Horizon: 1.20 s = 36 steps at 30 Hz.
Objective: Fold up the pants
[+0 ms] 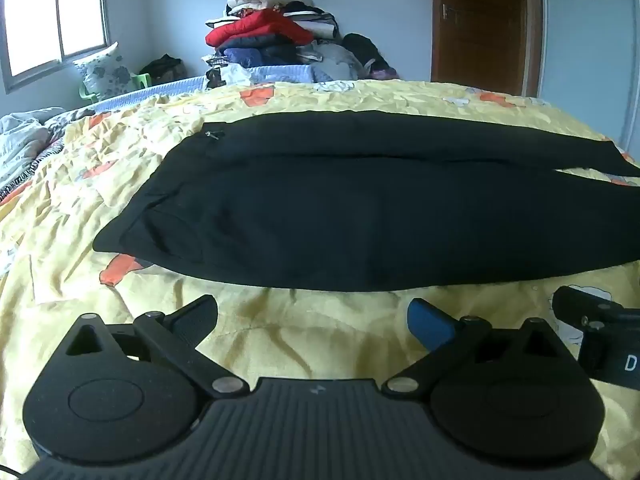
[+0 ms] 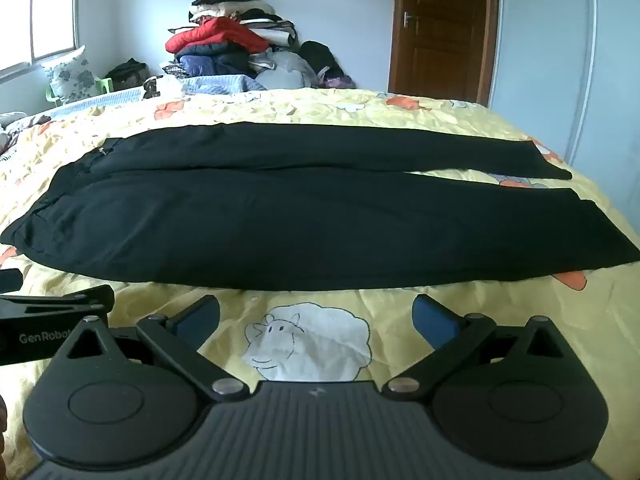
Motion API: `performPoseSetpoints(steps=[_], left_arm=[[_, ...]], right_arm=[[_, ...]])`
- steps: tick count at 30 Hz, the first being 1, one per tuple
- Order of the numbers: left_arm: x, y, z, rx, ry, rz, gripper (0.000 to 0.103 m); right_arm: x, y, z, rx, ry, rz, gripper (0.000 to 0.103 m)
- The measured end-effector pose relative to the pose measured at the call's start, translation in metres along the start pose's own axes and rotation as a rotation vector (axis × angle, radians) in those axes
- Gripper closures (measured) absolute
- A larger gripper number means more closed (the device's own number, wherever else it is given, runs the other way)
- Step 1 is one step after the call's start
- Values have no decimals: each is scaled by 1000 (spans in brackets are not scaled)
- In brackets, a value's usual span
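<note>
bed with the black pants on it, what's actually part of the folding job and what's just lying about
Job:
flat black fabric pants
left hand-held gripper, open
right hand-held gripper, open

Lying about:
heaped clothes pile with red jacket
floral pillow
yellow cartoon bedsheet

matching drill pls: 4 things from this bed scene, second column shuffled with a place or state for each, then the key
1. black pants
2. red jacket
3. wooden door
4. left gripper

A. shut, far right wall
B. open, holding nothing
C. spread flat on the yellow bedsheet
D. in the clothes pile by the far wall

Pairs: 1-C, 2-D, 3-A, 4-B
</note>
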State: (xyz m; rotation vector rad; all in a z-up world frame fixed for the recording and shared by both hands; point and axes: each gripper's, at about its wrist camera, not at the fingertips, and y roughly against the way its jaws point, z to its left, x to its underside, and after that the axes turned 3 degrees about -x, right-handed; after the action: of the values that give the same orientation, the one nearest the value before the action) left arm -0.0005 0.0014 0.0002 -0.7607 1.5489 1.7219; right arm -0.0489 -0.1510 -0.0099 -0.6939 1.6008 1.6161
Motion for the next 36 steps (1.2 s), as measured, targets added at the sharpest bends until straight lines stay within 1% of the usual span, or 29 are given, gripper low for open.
performPoseSetpoints(steps=[5, 6, 7, 13, 19, 36], left_arm=[[2, 3, 4, -15, 39, -4, 0], [5, -5, 3, -5, 14, 5, 0], [6, -6, 3, -6, 16, 5, 0], [15, -14, 12, 0, 20, 4, 0], [16, -14, 13, 3, 33, -3, 0], [18, -17, 14, 7, 41, 3, 0]], right_arm=[[2, -1, -6, -10, -12, 4, 0], [2, -1, -2, 0, 1, 3, 0], [2, -1, -1, -2, 2, -6, 0], [4, -7, -1, -6, 1, 10, 0], [5, -5, -2, -7, -6, 5, 0], [11, -16, -9, 3, -28, 33, 0]])
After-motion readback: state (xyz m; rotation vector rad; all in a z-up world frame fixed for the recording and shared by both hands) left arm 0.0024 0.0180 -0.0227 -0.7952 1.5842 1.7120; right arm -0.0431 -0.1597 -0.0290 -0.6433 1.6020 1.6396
